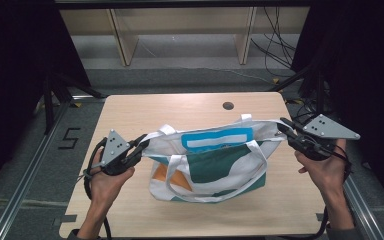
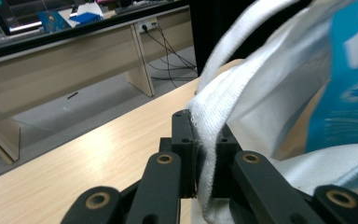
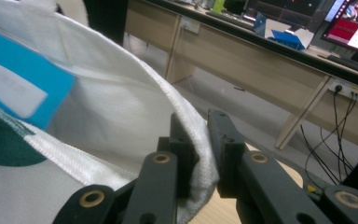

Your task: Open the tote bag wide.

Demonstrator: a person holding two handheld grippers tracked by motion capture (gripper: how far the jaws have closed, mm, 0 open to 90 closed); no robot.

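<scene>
I've got the left hand-held gripper [image 1: 141, 146] and right hand-held gripper [image 1: 283, 128] each clamped on the tote bag [image 1: 215, 165] rim, stretched at frame centre. Next, I'd judge, lower it flat onto the counter [image 1: 180, 107], keeping tension even.

The high view looks forward and down from above the person's side of the desk [image 1: 130, 107], while each gripper view sits close behind its own jaws, facing outward along them, and all three share the tote bag [image 1: 215, 165].
</scene>
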